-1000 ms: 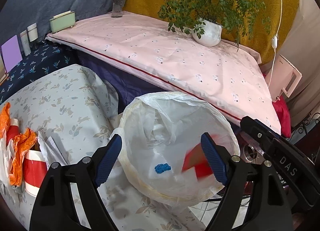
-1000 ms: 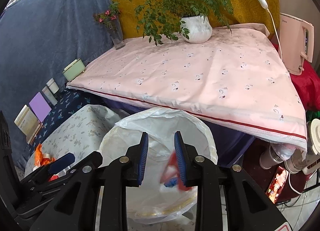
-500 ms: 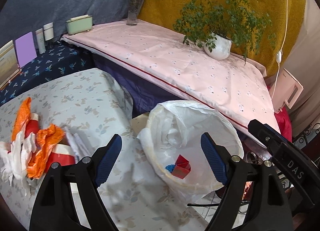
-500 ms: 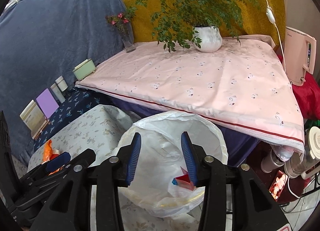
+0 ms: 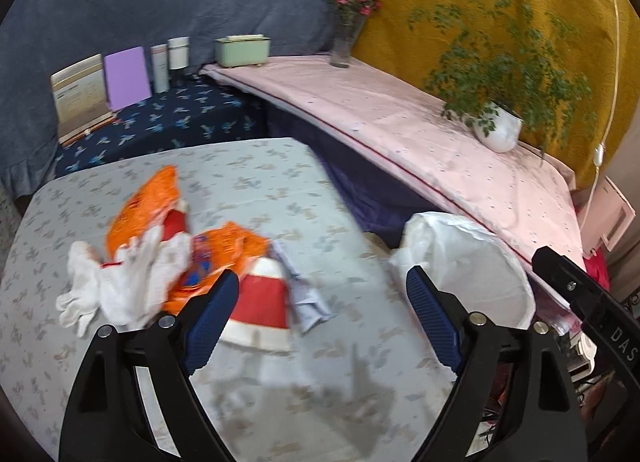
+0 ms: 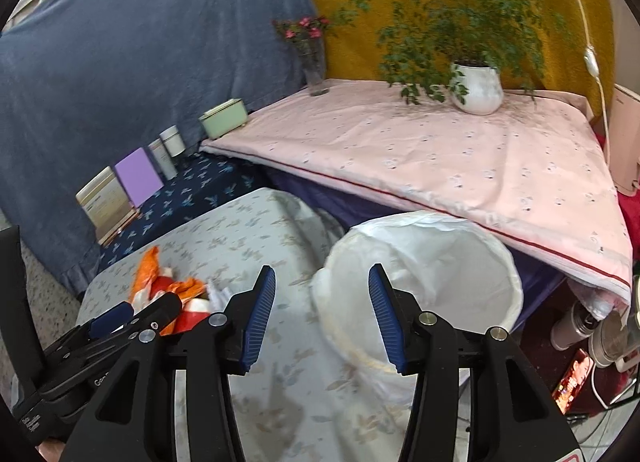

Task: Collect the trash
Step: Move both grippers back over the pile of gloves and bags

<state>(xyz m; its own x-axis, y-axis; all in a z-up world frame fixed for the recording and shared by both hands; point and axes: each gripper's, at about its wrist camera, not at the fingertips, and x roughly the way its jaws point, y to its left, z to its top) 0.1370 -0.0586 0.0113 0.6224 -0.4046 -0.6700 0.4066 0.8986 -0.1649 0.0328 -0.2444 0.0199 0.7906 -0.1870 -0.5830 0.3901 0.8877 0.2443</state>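
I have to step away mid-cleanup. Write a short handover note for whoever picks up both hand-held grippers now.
Left hand-held gripper: open, nothing between the pads, over the trash pile.
Right hand-held gripper: jaws opening, nothing between them, by the lined bin.
Trash pile on the floral-cloth table: orange wrappers, white crumpled plastic, red-and-white paper cup, folded paper.
Done: bin's contents not visible from here.
Left: bin the whole pile.

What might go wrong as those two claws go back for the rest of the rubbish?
The wrappers, gloves and paper cup lie tangled, so a grab may drag extra pieces and drop some. The bin stands below the table edge, so a loose carry could spill onto the floor. The left gripper and right gripper, both opening and empty, work close together and could collide.
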